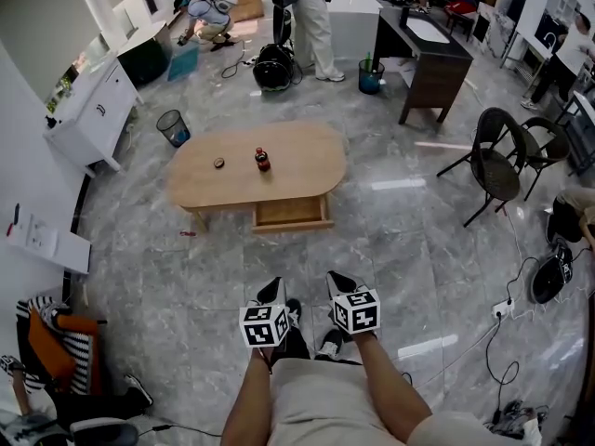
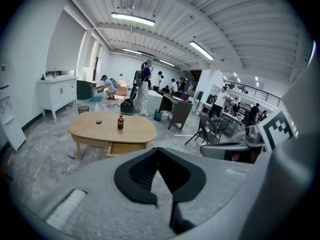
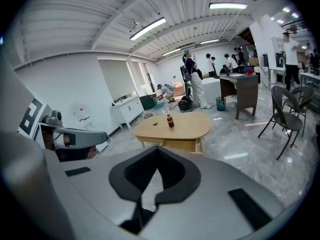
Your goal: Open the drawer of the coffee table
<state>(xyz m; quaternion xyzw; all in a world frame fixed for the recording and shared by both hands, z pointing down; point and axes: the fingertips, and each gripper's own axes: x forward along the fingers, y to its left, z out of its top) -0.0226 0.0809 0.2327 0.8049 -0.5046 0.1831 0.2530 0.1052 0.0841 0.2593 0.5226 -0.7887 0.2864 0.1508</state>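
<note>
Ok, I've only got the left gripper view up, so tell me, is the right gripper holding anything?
Observer: No. In its own view the right gripper has its jaws together with nothing between them.
Operator: How does the drawer look from above?
Observer: In the head view the drawer sticks out from under the coffee table on the person's side, far enough to look down into it.
Operator: And where are the grippers relative to it?
Observer: The left gripper and the right one are side by side, well short of the drawer, with a stretch of floor between.
</note>
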